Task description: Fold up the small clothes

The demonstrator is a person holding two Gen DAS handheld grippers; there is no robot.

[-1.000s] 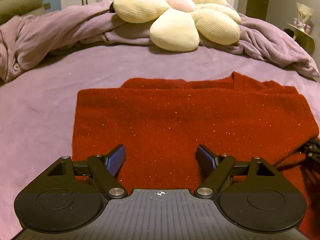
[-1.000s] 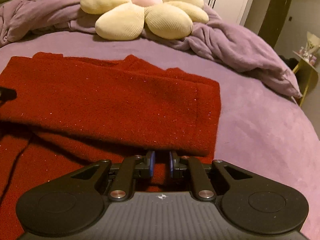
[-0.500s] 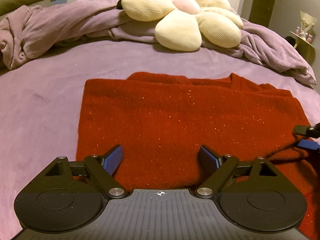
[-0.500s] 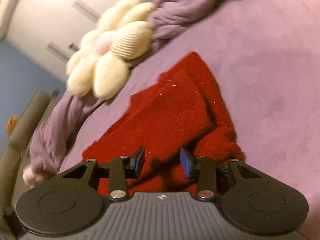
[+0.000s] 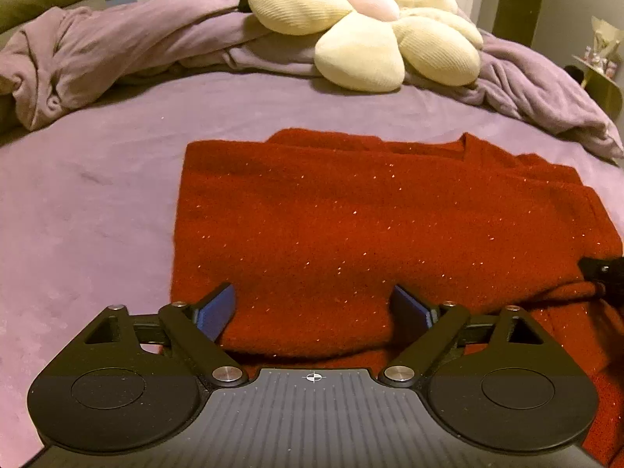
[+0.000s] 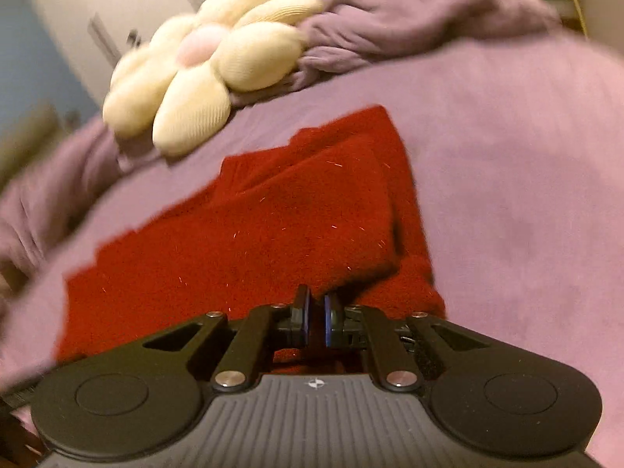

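We have the red garment lying part-folded on the bed, its near folded edge between the spread fingers of the left gripper. The right gripper has just been closing, and its fingers now stand nearly together at the garment's right corner, though we cannot tell if cloth is caught. We judge it best to nip both layers low and lift evenly.

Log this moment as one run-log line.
left gripper: open over red garment | right gripper: just closed on garment edge | bed: garment partly folded

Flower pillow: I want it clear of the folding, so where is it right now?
The flower pillow lies at the far end of the bed, on the rumpled purple blanket, beyond the red garment and apart from it; the right wrist view shows it upper left.
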